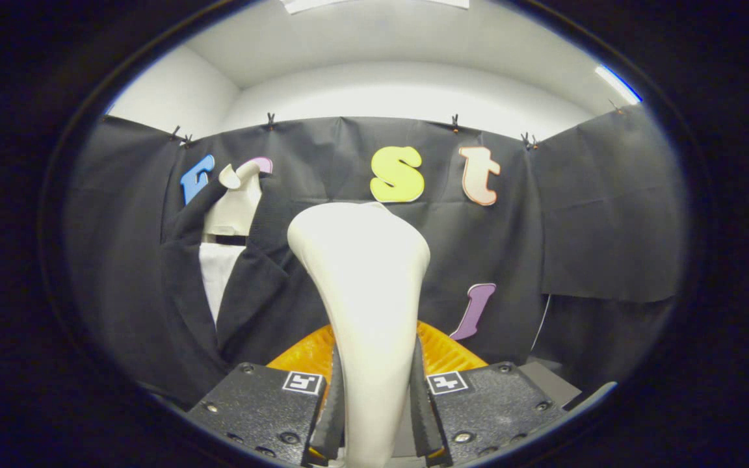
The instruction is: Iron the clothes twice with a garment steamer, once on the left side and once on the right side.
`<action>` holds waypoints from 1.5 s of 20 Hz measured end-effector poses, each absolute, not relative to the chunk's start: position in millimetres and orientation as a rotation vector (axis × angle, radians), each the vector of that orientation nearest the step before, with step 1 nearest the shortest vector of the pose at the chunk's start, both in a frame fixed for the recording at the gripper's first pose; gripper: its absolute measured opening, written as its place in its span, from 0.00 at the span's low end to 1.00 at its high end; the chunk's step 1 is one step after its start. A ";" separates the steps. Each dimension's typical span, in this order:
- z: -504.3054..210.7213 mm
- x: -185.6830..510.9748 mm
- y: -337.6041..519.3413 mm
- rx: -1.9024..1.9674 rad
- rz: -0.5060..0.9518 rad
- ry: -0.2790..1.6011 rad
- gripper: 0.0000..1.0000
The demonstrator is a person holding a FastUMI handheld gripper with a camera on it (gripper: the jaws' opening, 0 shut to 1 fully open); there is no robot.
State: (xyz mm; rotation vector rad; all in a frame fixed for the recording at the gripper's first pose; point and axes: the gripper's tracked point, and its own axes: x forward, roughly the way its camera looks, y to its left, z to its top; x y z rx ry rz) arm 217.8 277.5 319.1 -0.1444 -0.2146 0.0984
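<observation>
The gripper [374, 416] is sitting closest, its two black fingers [330, 416] pressing in from either side on the pale handle of the steamer [365, 292], so it is clamping that handle firmly. Each finger block is carrying a small square black-and-white marker [302, 382] on its top face. The steamer is rising upright from between the fingers, narrow where it is being squeezed and widening into a broad, rounded cream head that is standing above them. Just behind the handle, low down, an orange ribbed dome-like piece [443, 354] is peeking out on both sides of it; what it belongs to is hard to tell.

Beyond the fingers and off to the left, a dark jacket [244, 299] is hanging on a pale mannequin bust [235, 205], its front falling open and showing a strip of white shirt [217, 276] underneath. The steamer head is standing to the right of the jacket and apart from it, not touching the cloth. Black cloth [608, 214] is draping the booth wall behind everything, clipped along its top edge, with white wall and ceiling [381, 58] above it.
</observation>
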 end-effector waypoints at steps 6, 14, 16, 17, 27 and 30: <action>346.6 248.5 330.0 -0.193 0.025 -0.228 0.45; 330.7 283.1 354.0 -0.226 -0.025 -0.155 0.45; 322.9 282.7 352.8 -0.231 -0.032 -0.148 0.45; 319.2 281.9 350.6 -0.229 -0.038 -0.146 0.45; 281.2 277.6 342.4 -0.220 -0.047 -0.100 0.45; 266.6 275.1 345.9 -0.225 -0.039 -0.087 0.45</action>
